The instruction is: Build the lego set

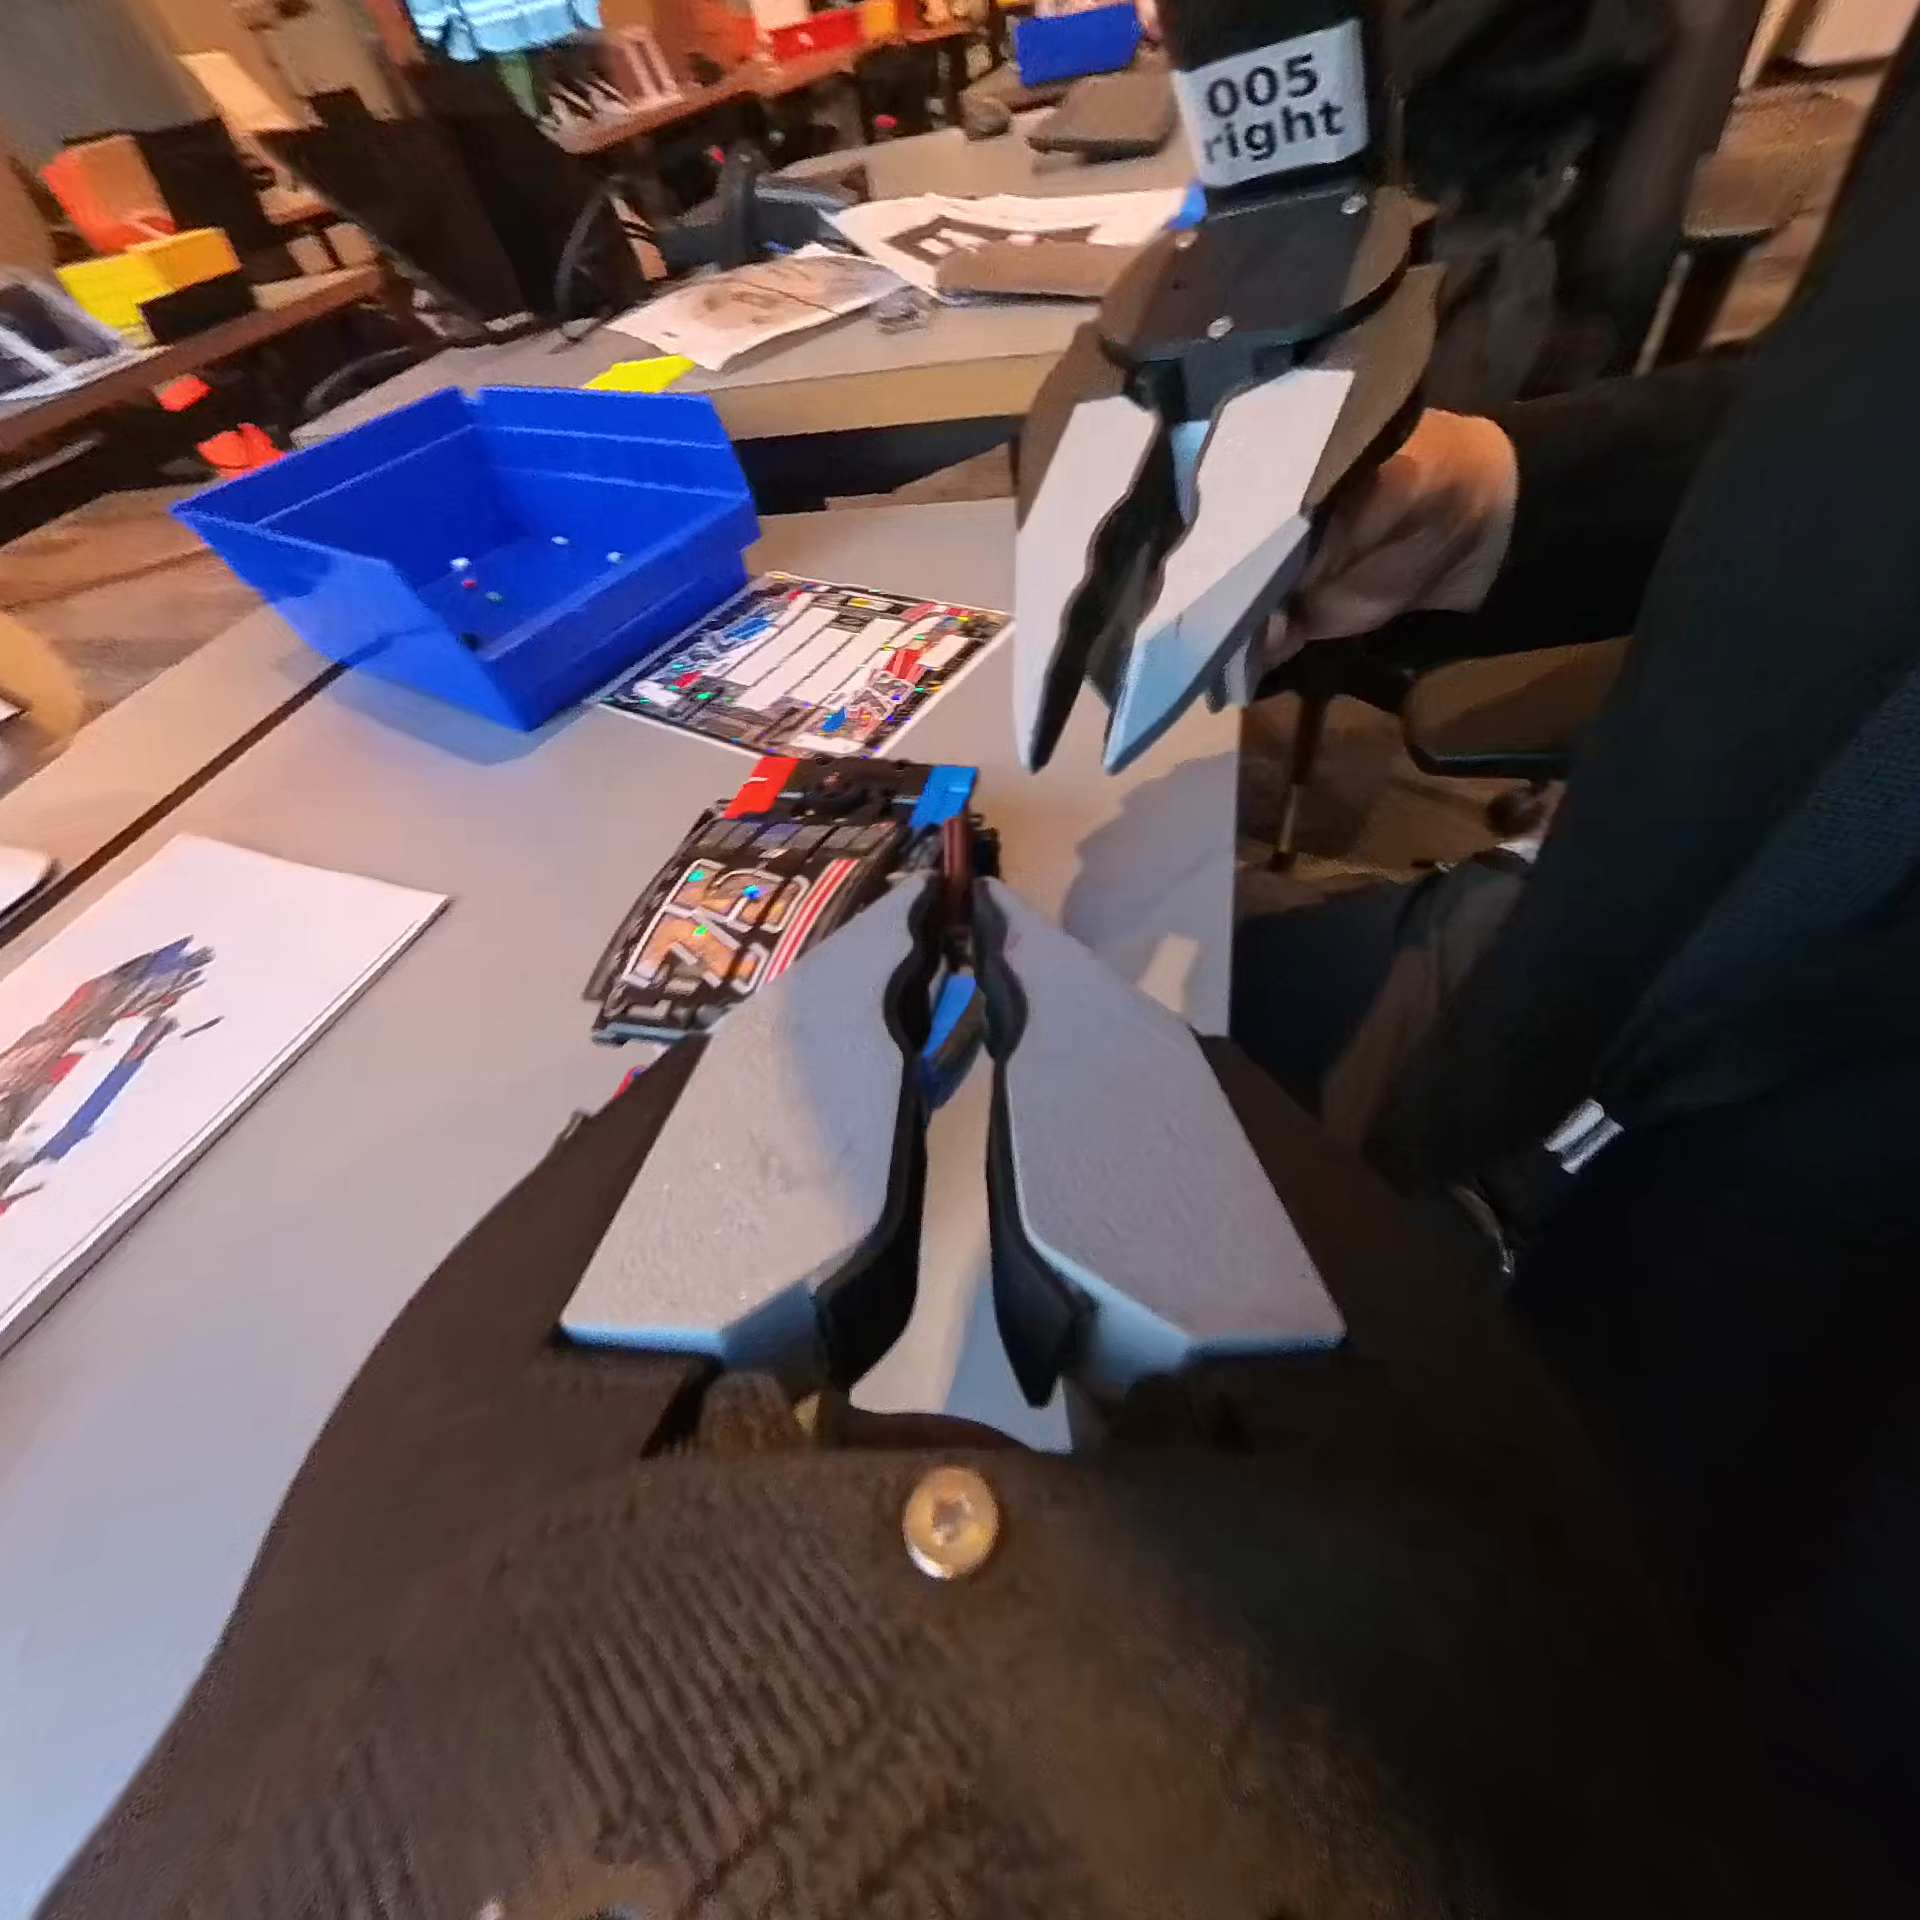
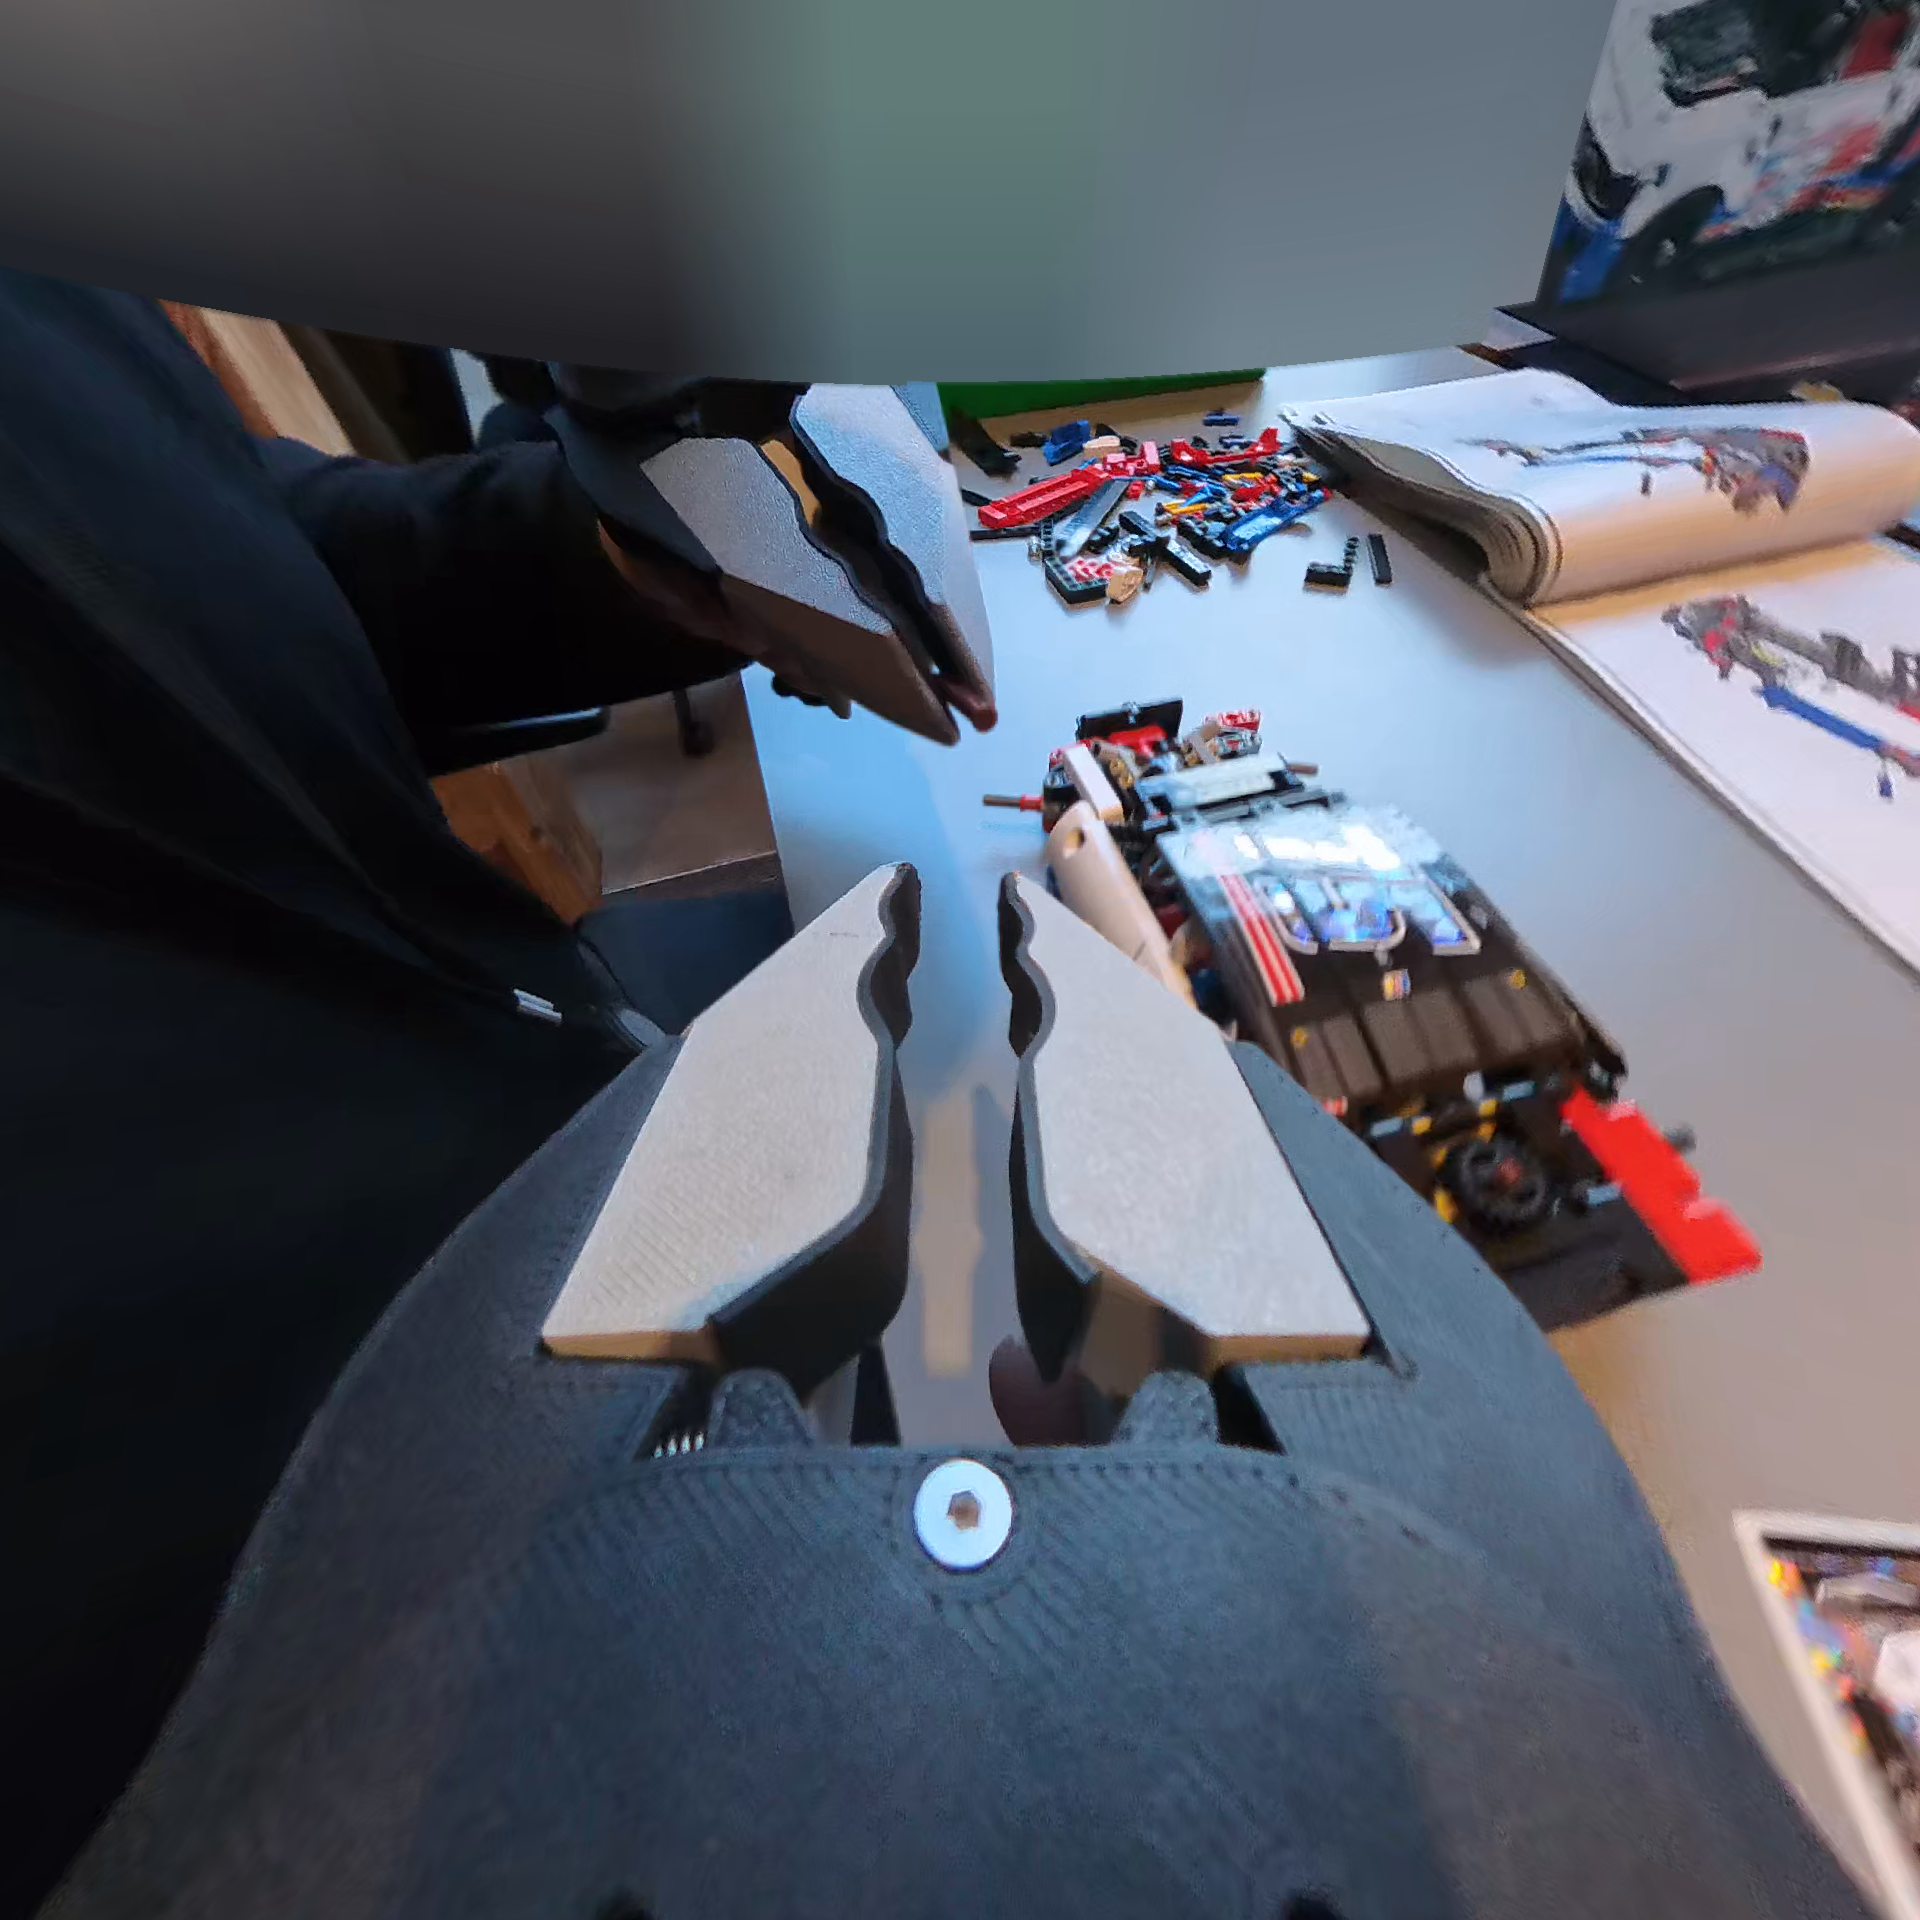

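Note:
The partly built black lego car [image 1: 748, 914] with red and blue end pieces lies on the grey table [image 1: 436, 1091]; it also shows in the right wrist view [image 2: 1371, 966]. My left gripper [image 1: 951, 896] is shut on a small blue and dark red lego piece [image 1: 951, 1023], just right of the car near the table edge. In the right wrist view the left gripper [image 2: 966, 717] shows the dark red tip [image 2: 980, 715] between its fingers. My right gripper [image 2: 958, 896] is slightly open and empty; in the left wrist view it [image 1: 1070, 758] hangs above the car's far end.
A blue bin [image 1: 478, 561] with a few tiny pieces and a sticker sheet [image 1: 810, 665] lie beyond the car. A pile of loose lego pieces [image 2: 1153, 509] and an open instruction booklet [image 2: 1662, 478] lie on the table. The table edge [image 1: 1236, 831] is close by. One gripper's finger ends stand about 4 cm off the other's.

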